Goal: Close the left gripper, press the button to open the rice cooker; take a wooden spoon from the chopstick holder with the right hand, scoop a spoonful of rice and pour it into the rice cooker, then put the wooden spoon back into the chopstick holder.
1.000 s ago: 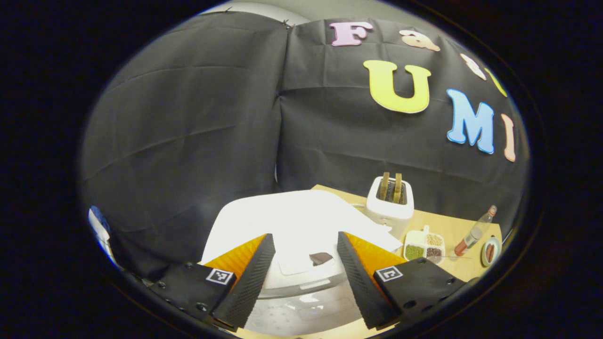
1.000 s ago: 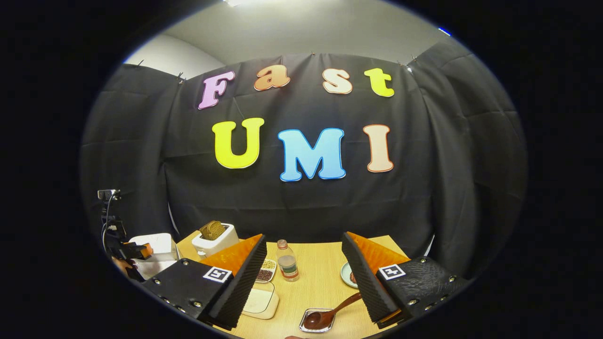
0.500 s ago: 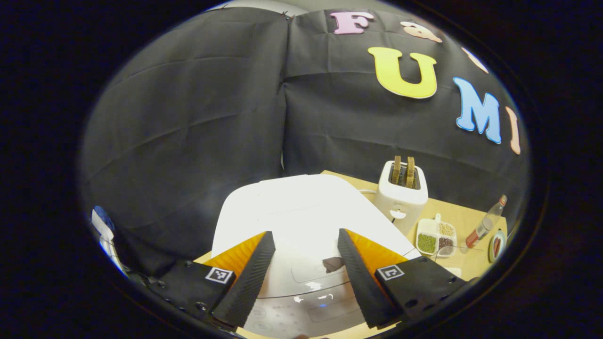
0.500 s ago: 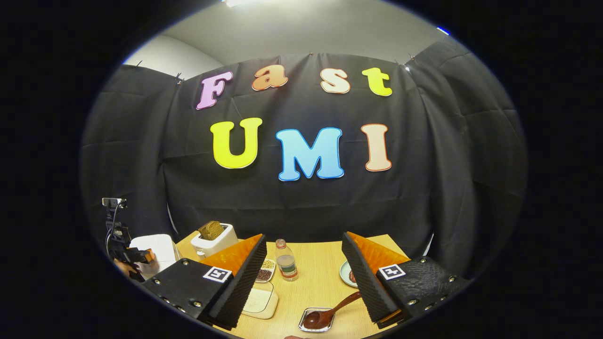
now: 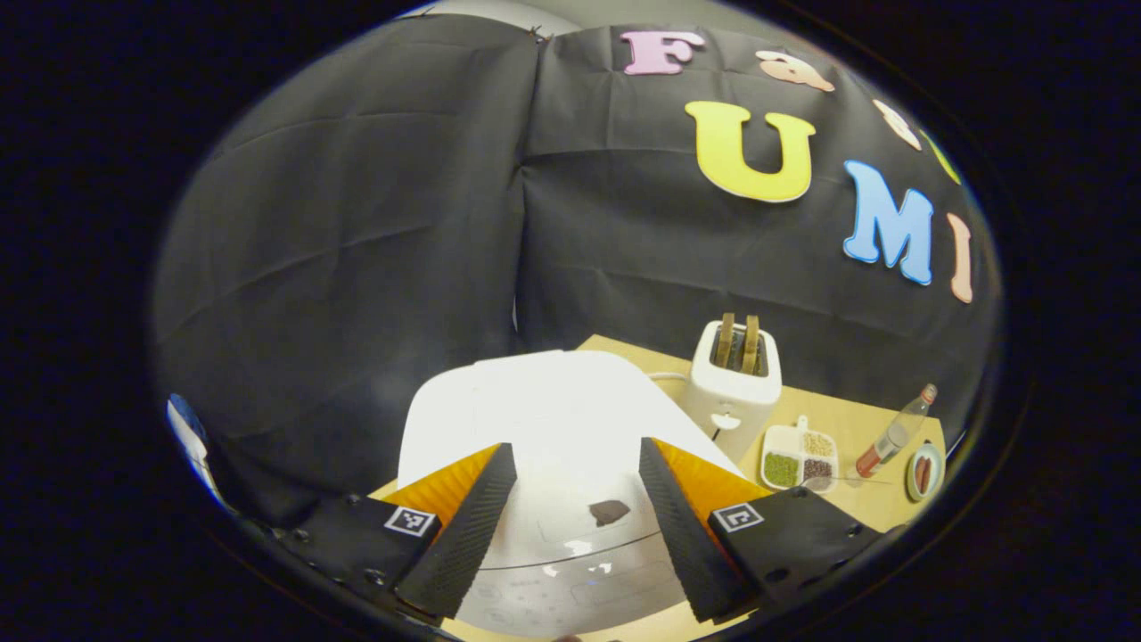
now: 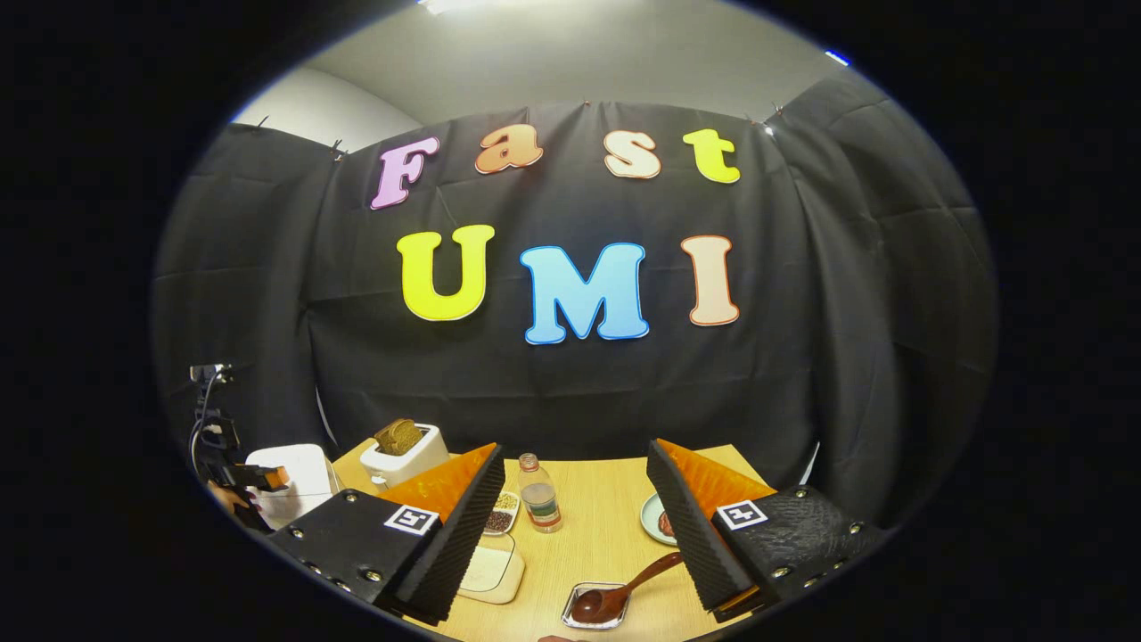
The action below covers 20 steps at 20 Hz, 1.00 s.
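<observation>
The white rice cooker sits with its lid down, straight below my left gripper. That gripper is open, its fingers spread above the lid's front, where a small dark patch lies between them. My right gripper is open over the wooden table and holds nothing. The wooden spoon lies near the right finger with its bowl in a small shiny tray. A shallow white container lies by the other finger. Far left, the rice cooker and the left gripper stand with a hand.
A white toaster with two slices stands behind the cooker. Right of it are a divided dish of grains, a bottle and a small plate. The bottle and plate stand mid-table.
The left gripper swung a little over the cooker lid, nearer and then slightly back, staying open. The right gripper has barely moved.
</observation>
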Available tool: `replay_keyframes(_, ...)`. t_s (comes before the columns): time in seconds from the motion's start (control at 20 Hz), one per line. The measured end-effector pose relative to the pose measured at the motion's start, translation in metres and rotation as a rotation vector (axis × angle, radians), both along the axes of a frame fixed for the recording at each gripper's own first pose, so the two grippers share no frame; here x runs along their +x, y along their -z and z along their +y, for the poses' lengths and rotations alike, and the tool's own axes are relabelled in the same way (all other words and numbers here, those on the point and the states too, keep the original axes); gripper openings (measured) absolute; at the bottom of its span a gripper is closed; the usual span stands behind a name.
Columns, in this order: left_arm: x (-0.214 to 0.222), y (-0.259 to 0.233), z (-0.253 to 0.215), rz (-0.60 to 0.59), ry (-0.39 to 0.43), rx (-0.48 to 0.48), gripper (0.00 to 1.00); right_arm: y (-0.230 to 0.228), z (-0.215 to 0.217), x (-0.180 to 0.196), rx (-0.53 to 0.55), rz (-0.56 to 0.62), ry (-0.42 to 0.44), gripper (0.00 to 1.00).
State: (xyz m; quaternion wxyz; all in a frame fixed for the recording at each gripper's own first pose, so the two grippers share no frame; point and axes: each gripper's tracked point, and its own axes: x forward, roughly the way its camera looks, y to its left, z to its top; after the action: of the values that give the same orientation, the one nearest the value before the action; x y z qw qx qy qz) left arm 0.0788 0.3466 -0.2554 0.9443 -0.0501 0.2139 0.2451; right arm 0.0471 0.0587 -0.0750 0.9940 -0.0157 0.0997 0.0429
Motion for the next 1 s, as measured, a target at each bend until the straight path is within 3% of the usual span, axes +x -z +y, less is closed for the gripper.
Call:
replay_keyframes(0.2,0.009,-0.075,-0.03,-0.146,0.067,0.02,1.0,-0.009,0.0,0.002,0.002,-0.021,-0.001,0.98)
replay_keyframes(0.3,0.01,-0.113,-0.052,-0.213,0.104,0.012,0.97,-0.017,-0.001,0.001,0.005,-0.04,-0.003,0.98)
replay_keyframes(0.5,0.001,-0.175,-0.109,-0.314,0.207,0.085,0.96,-0.034,-0.005,-0.001,0.01,-0.076,-0.007,0.98)
replay_keyframes(1.0,-0.041,-0.246,-0.259,-0.454,0.393,0.082,0.94,-0.052,-0.011,-0.015,0.016,-0.116,-0.018,0.98)
